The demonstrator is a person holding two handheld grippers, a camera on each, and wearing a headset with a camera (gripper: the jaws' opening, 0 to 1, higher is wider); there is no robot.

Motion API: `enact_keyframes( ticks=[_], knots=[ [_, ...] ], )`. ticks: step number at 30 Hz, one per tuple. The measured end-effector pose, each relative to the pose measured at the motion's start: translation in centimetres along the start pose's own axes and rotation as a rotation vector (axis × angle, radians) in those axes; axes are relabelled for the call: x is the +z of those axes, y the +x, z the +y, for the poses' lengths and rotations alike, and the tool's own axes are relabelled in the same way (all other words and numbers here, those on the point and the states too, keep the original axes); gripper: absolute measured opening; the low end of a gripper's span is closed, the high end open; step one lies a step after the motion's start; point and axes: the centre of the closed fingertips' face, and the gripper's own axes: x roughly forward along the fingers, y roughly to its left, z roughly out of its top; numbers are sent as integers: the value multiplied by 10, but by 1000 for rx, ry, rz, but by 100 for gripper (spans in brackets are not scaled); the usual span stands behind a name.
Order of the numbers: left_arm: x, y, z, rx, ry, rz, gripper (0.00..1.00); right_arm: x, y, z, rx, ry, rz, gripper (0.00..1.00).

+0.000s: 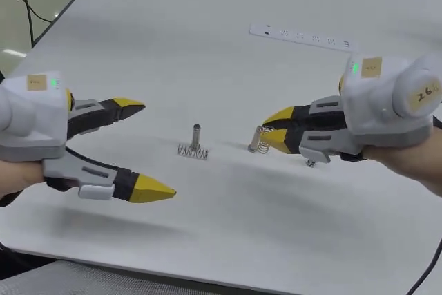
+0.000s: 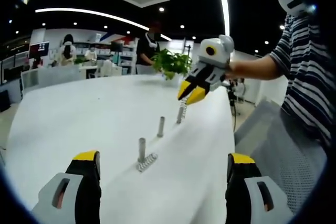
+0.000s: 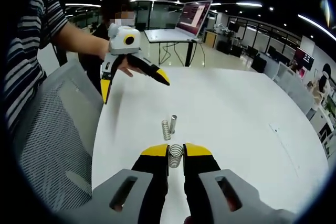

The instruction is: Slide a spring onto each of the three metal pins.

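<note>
My right gripper [image 1: 268,135] is shut on a small coil spring [image 3: 176,156], held low over the table against a slightly tilted metal pin [image 1: 255,140]. In the left gripper view that spring [image 2: 182,110] hangs from the right gripper [image 2: 190,95]. Another pin [image 1: 196,133] stands upright at mid-table, and a second spring [image 1: 193,151] lies at its base. A small metal piece [image 1: 311,164] sits under the right gripper. My left gripper [image 1: 148,146] hovers open to the left of the upright pin [image 2: 142,149], nothing between its fingers.
A white power strip [image 1: 300,36] lies at the far side of the white table [image 1: 228,240]. Black cables [image 1: 24,5] hang off the far left corner. A mesh chair [image 3: 52,129] stands by the near edge. People stand in the background.
</note>
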Motion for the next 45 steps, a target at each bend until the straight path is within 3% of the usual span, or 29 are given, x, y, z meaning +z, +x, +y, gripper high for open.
enact_keyframes(
  ticks=[8,17,45],
  knots=[
    [-2,-3,2,6,-5,5,98,8,1,-25,-45,28,-16,7],
    [-2,-5,4,17,-13,-1,98,0,7,-41,-80,57,9,7],
    [-8,-8,6,29,-28,1,98,-4,15,-44,-89,125,0,7]
  ],
)
